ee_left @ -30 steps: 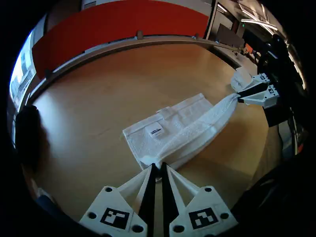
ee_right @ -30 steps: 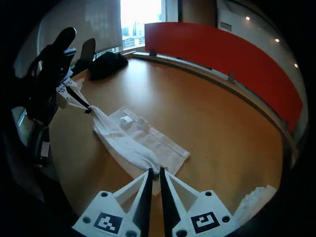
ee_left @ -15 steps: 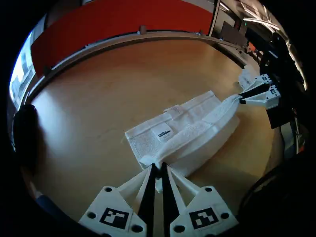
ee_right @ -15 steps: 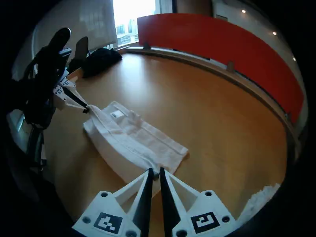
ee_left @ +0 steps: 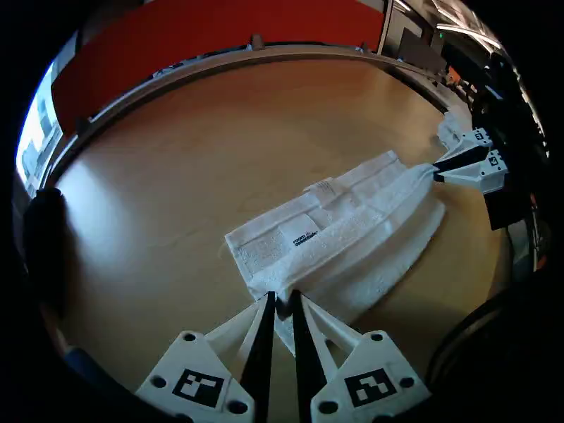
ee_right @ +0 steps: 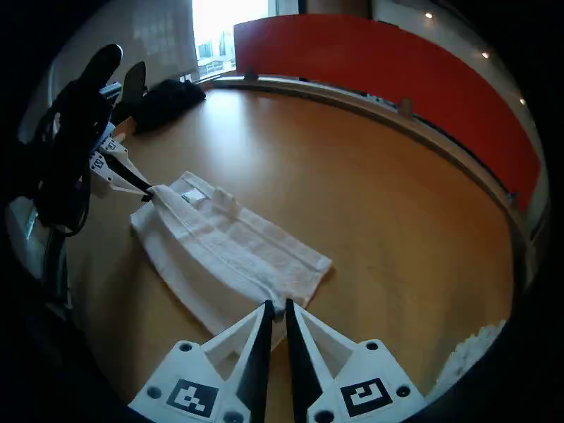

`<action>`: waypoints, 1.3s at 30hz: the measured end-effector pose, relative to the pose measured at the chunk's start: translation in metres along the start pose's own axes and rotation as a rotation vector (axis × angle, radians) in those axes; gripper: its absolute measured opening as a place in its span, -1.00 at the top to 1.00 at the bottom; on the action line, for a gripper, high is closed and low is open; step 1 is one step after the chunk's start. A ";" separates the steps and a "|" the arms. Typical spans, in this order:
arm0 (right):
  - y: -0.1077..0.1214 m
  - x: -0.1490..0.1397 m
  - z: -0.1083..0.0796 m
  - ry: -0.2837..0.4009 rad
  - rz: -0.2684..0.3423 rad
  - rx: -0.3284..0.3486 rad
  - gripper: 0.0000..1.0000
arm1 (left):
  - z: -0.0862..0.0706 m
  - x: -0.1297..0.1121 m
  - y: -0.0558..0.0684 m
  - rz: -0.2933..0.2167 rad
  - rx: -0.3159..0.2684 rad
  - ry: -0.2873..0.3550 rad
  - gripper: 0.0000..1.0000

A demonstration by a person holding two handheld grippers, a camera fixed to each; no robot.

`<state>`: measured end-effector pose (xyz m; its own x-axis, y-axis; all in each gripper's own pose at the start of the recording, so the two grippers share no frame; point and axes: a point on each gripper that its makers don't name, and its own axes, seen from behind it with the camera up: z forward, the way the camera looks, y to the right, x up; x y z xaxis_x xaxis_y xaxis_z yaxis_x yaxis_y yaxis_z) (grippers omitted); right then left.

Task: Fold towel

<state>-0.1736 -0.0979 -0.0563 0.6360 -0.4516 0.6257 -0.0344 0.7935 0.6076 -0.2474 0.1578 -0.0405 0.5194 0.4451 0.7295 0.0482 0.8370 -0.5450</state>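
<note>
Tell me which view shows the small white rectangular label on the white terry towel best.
The left gripper view: the small white rectangular label lies face-up and close on the white terry towel. In the right gripper view the label is a tiny far patch near the left gripper.

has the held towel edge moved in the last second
Yes. The held edge has gone across the towel, toward its label and the red partition; the folded flap is wider.
</note>
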 end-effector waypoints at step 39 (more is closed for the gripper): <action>0.044 0.013 0.021 0.010 0.001 -0.130 -0.28 | 0.013 0.023 -0.051 0.080 0.166 0.017 -0.54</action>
<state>-0.1828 -0.0771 -0.0114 0.6440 -0.4472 0.6207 0.0647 0.8403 0.5383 -0.2488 0.1301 0.0096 0.5303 0.5079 0.6788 -0.1344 0.8409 -0.5242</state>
